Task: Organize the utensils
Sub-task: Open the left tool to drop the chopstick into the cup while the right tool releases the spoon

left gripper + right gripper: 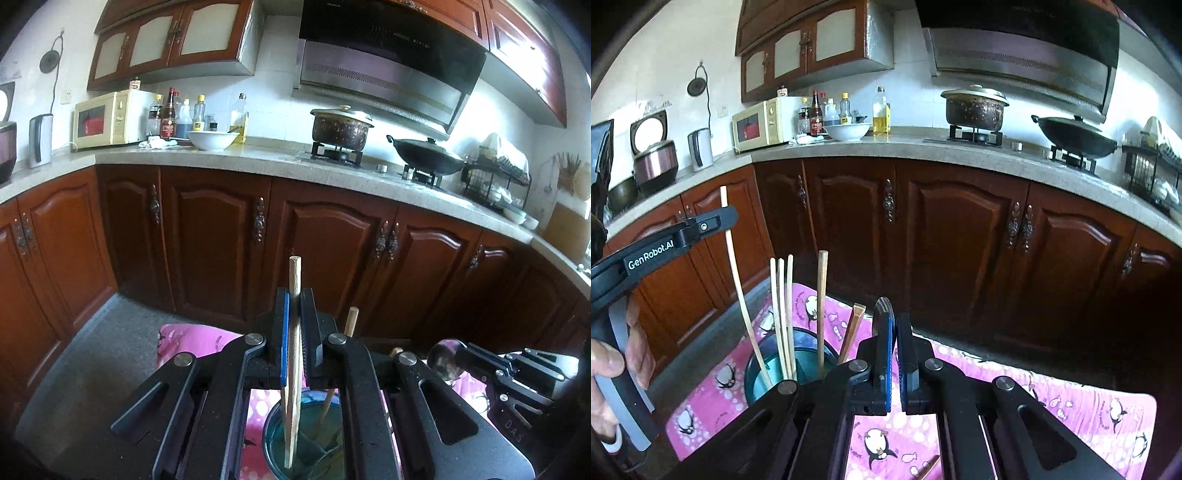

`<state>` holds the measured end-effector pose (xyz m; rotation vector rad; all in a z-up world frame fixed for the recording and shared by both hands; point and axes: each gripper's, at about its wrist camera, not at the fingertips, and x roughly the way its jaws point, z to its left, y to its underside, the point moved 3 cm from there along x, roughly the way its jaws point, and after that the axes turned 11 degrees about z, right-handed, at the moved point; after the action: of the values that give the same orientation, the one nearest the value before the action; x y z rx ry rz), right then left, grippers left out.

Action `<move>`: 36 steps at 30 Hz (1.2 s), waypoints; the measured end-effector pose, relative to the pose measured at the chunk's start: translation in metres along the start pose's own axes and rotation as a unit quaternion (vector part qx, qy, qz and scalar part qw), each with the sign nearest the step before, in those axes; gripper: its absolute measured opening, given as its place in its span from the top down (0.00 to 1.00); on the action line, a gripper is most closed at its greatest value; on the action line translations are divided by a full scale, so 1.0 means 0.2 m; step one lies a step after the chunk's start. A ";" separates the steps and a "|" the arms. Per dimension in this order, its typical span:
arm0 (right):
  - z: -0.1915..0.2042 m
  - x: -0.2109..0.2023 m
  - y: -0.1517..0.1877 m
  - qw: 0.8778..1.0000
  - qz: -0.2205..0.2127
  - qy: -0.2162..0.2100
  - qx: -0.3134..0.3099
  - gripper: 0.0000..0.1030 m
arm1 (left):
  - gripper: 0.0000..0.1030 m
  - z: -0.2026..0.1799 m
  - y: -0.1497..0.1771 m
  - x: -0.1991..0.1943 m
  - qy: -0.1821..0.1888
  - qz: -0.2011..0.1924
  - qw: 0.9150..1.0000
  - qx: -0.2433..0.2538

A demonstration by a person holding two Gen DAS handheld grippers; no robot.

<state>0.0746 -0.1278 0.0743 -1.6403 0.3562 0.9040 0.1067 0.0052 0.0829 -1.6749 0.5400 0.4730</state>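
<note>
Currently we have the left tongs (294, 295) clenched on a pale wooden chopstick (294, 354), gripped partway along its length. In the left wrist view it runs nearly straight up the lower centre of the frame: blunt end above the jaws, thin end down inside the blue-green cup (314, 439) at the bottom of the frame. In the right wrist view the same chopstick (738, 284) shows at left, leaning slightly, its upper end at the left tongs (716, 221) and its lower end in the cup (764, 373).

We judge the stick light, stiff and smooth-sided. A thin round stick can pivot or slide between flat pads, so a hold around the middle or upper part, square across its length, seems best to us.

The right tongs (895, 325) are clenched on a thin dark disc-like edge that pokes up above the jaws. In the left wrist view a shiny rounded thing, likely a spoon (445, 360), sits at the tip of those tongs (469, 356); we cannot tell more.

Other sticks stand in the cup: three pale ones (783, 314) close together, a browner one (822, 306) beside them, all pointing up with a slight lean. The cup sits on a pink penguin cloth (1052, 398) that spans the lower frame.
</note>
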 end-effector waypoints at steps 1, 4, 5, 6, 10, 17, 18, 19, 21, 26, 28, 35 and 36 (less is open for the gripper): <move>0.01 0.01 0.00 1.000 -0.001 0.004 -0.004 0.98 | 0.96 0.00 0.01 0.01 0.001 0.002 1.000 -0.002; 0.06 0.03 0.03 1.000 -0.007 0.018 -0.015 0.98 | 0.96 0.02 0.05 0.02 0.002 0.007 1.000 -0.008; 0.07 0.04 0.04 1.000 -0.006 0.020 -0.017 0.98 | 0.96 0.02 0.06 0.03 0.002 0.011 1.000 -0.010; 0.08 0.06 0.05 1.000 -0.002 0.019 -0.020 0.98 | 0.96 0.03 0.07 0.04 0.002 0.015 1.000 -0.011; 0.13 0.13 0.11 0.999 0.020 0.007 -0.028 0.98 | 0.96 0.04 0.14 0.07 -0.001 0.029 0.999 -0.012; 0.17 0.25 0.22 0.997 0.070 -0.032 -0.022 0.98 | 0.96 0.05 0.24 0.11 -0.001 0.056 0.998 -0.020; 0.16 0.25 0.24 0.996 0.072 -0.039 -0.017 0.97 | 0.96 0.05 0.25 0.11 -0.001 0.055 0.998 -0.020; 0.15 0.25 0.24 0.996 0.070 -0.046 -0.012 0.97 | 0.96 0.05 0.26 0.10 -0.003 0.055 0.998 -0.021; 0.12 0.25 0.25 0.995 0.077 -0.068 0.006 0.98 | 0.96 0.06 0.26 0.09 -0.002 0.061 0.998 -0.027; 0.05 0.18 0.28 0.994 0.068 -0.081 0.033 0.93 | 0.85 0.09 0.27 0.06 0.001 0.065 0.997 -0.043; 0.03 0.16 0.28 0.993 0.068 -0.084 0.041 0.92 | 0.65 0.10 0.27 0.04 0.006 0.067 0.996 -0.050; 0.00 0.07 0.31 0.993 0.059 -0.085 0.058 0.68 | 0.49 0.08 0.31 -0.05 0.004 0.061 0.997 -0.049; 0.01 0.05 0.32 0.993 0.056 -0.084 0.057 0.68 | 0.47 0.07 0.32 -0.06 0.003 0.060 0.997 -0.046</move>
<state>0.0395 -0.1417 0.0227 -1.4403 0.3784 1.0801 0.0589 0.0120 0.0377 -1.7376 0.6336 0.5877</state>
